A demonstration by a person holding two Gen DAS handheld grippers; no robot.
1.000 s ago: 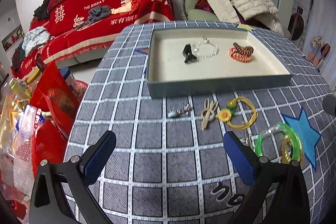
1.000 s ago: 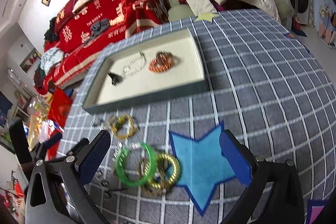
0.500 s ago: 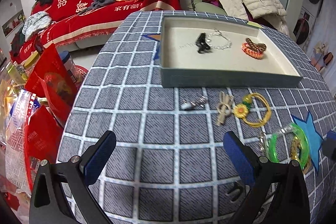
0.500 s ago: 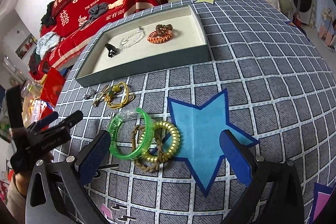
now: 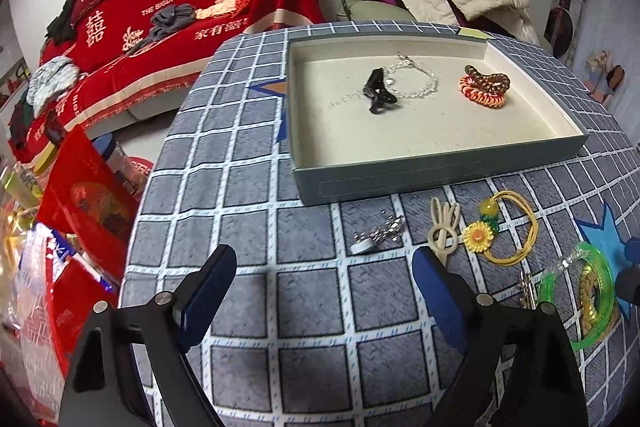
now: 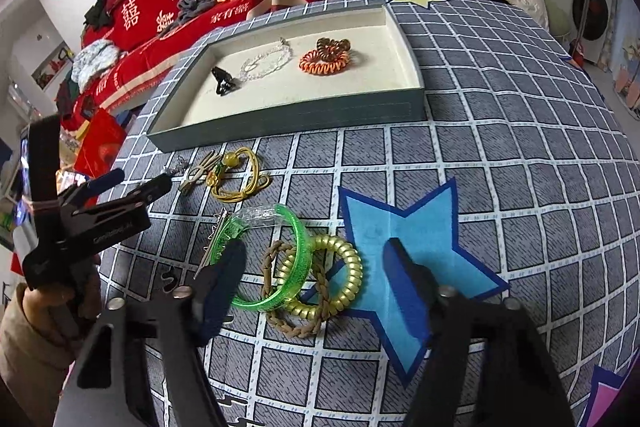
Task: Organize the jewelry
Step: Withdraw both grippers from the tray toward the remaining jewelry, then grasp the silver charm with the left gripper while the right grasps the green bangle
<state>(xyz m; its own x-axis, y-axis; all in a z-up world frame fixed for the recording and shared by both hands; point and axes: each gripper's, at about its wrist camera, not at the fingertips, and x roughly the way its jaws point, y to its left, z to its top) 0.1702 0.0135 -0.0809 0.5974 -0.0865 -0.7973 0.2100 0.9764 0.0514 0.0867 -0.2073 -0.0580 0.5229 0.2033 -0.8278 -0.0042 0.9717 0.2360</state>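
- Hovering low over the piled bangles, the right gripper (image 6: 312,275) has its jaws spread wide and grasps nothing; the green bangle (image 6: 276,259), gold coil tie (image 6: 340,283) and braided brown tie (image 6: 296,291) overlap, so a pinch on one could drag the others along or flick one off the table (image 6: 520,147).
- The left gripper (image 5: 324,287) is likewise released and empty, poised short of the silver clip (image 5: 376,233); that piece looks small and flat, so the pads may slide over it or push it under the tray's wall.
- The cream bow clip (image 5: 442,227) lies just beside the sunflower tie (image 5: 504,231); a wide closing could catch both; the yellow elastic might snag and trail.
- The tray (image 5: 440,175) already holds a black clip (image 5: 378,93), a clear bracelet (image 5: 416,83) and orange-brown coil ties (image 5: 484,87); a careless drop may tangle with the bracelet.
- Both grippers work near each other over the loose pieces; a collision seems possible.
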